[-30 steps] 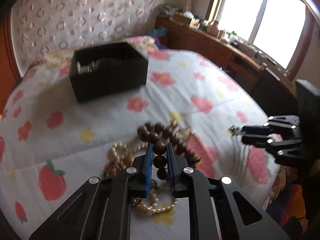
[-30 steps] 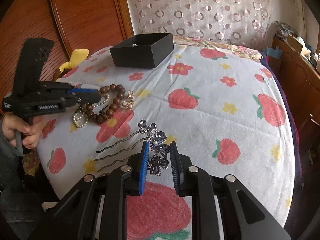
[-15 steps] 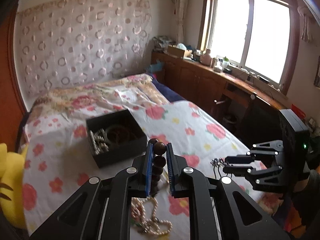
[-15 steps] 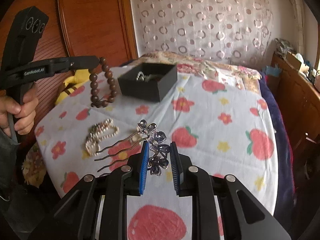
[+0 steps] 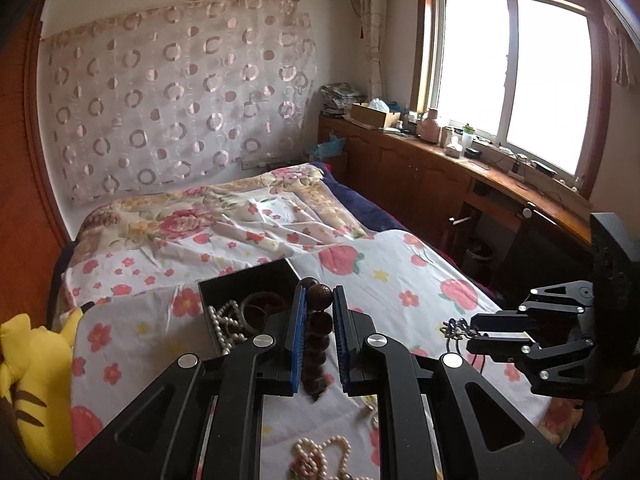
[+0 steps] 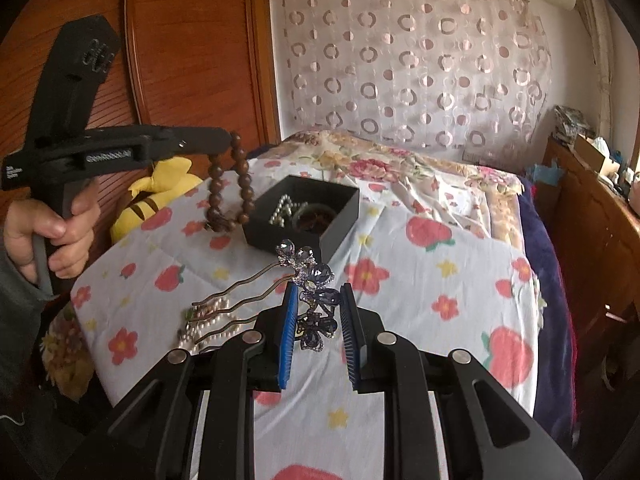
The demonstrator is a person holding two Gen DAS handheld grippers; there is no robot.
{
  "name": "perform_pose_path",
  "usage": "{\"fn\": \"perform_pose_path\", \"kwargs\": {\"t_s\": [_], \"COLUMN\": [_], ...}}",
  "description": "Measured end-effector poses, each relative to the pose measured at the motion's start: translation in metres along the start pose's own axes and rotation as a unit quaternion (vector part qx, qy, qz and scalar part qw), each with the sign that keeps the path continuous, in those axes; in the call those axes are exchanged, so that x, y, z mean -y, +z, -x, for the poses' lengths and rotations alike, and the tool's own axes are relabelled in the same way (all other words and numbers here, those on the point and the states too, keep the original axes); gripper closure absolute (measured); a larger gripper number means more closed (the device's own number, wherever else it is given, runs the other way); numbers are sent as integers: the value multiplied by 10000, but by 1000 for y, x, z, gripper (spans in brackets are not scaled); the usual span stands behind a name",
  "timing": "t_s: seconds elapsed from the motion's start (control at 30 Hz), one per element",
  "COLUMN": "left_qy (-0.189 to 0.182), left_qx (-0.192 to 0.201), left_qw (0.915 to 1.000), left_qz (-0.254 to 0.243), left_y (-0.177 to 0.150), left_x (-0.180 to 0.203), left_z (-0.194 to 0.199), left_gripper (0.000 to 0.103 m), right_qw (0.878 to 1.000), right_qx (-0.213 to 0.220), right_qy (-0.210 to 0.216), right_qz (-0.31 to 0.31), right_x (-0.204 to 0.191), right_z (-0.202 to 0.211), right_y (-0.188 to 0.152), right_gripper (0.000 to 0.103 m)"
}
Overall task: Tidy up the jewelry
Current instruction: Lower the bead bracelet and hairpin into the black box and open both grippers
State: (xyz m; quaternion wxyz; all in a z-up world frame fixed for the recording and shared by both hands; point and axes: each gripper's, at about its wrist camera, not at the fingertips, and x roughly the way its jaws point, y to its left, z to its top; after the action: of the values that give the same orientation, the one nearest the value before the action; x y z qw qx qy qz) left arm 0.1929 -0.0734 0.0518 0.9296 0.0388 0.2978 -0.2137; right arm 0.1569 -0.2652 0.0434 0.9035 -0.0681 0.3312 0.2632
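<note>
Bedroom with a strawberry-print bed sheet (image 6: 440, 292) under both tools, patterned curtain behind, window off to one side. Left gripper (image 5: 316, 312) nearly closed, fingers (image 5: 297, 320) pinching a wooden bead bracelet (image 6: 230, 188) by a single bead at the very tips, rest of the loop dangling free below and swinging just short of the black jewelry box (image 6: 304, 216). Right gripper (image 6: 318, 316) closed about as far as its load allows, fingers (image 6: 289, 320) clamped on the blue jewelled flower head of a hair comb (image 6: 308, 280), wavy metal prongs trailing out past the left finger over the sheet. Box ahead of both sets of fingers, already holding pearls and a dark bangle (exact contents hard to read). Pearl necklace (image 5: 320, 456) loose on the sheet beneath the left fingers, not yet gathered. Bracelet likely light but floppy, round polished beads prone to rolling out of a flat pinch; safer held across two neighbouring beads or over the cord, and lowered slowly so the loop folds into the box rather than catching its wall. Comb stiff and light, though the stone settings look fragile and the prongs may snag on fabric or pearls; best gripped at the solid flower cluster, as now, and laid in flat.
</note>
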Motion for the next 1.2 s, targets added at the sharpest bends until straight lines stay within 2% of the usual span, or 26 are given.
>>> {"fn": "perform_pose_path", "kwargs": {"t_s": [0.27,0.57,0.73,0.93,0.97,1.0,1.03,1.07,1.13,1.2], "left_qy": [121,90,130,141,141,155,171,194,261,341], "left_qx": [-86,-547,-663,-673,-645,-615,-555,-483,-438,-399], "left_qw": [9999,9978,9967,9962,9962,9963,9965,9968,9969,9969], "left_qz": [12,362,446,536,565,587,604,612,603,585], "left_y": [19,5,-5,-15,-17,-18,-19,-20,-22,-24], "left_x": [-27,-80,-98,-107,-109,-110,-111,-112,-114,-115], "left_z": [-39,-108,-123,-121,-117,-115,-110,-105,-97,-89], "left_gripper": [91,91,90,88,80,66,60,55,52,41], "right_qw": [9998,9997,9993,9981,9979,9977,9975,9974,9973,9973], "right_qx": [128,16,-211,-460,-495,-524,-544,-559,-576,-555], "right_qy": [46,91,53,64,69,67,59,52,57,71], "right_qz": [112,214,307,413,421,431,445,458,452,473], "right_x": [9,20,24,22,21,20,19,18,17,14], "right_z": [-26,-97,-141,-180,-184,-188,-191,-194,-200,-200], "right_y": [41,88,99,96,95,94,94,94,95,95], "right_gripper": [80,80,80,80,80,80,80,80,79,79]}}
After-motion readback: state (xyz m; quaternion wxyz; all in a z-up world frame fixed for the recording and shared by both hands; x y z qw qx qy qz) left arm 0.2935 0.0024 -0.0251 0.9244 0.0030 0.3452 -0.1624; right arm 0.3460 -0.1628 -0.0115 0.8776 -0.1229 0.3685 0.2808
